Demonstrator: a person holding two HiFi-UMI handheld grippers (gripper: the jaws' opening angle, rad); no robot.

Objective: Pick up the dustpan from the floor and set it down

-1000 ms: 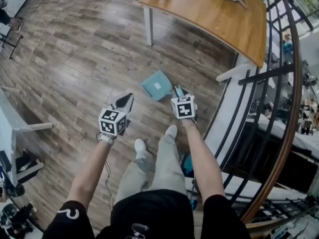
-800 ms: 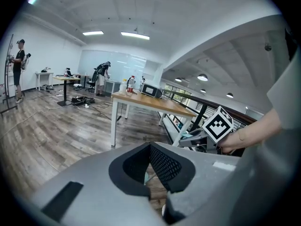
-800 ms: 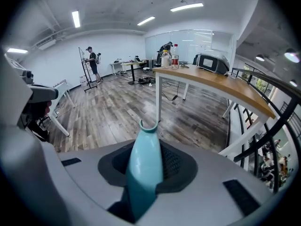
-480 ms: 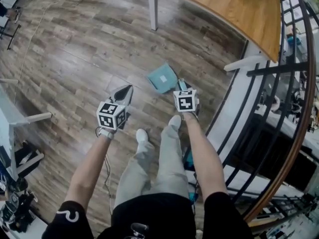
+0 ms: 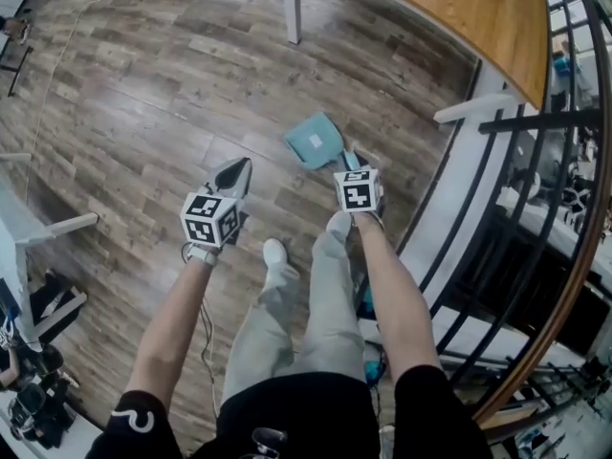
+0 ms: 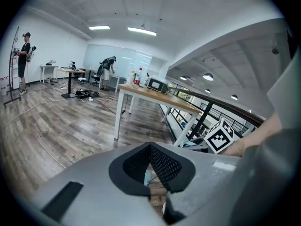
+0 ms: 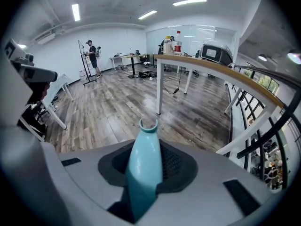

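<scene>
The teal dustpan shows in the head view just beyond my right gripper, its flat pan low over the wood floor; whether it touches the floor I cannot tell. In the right gripper view the dustpan's handle runs between the black pads, which are shut on it, and its ringed end sticks out past them. My left gripper hangs to the left of the dustpan, apart from it. Its pads meet at the tip with nothing held. A corner of teal shows beside the right gripper's marker cube.
A wooden table on white legs stands ahead. A black railing and a white ledge run along the right. My shoes are just behind the grippers. A white frame stands at the left. People stand far off across the room.
Both grippers have sunk toward the floor. The dustpan has gone down with the right gripper, still held by its handle.
</scene>
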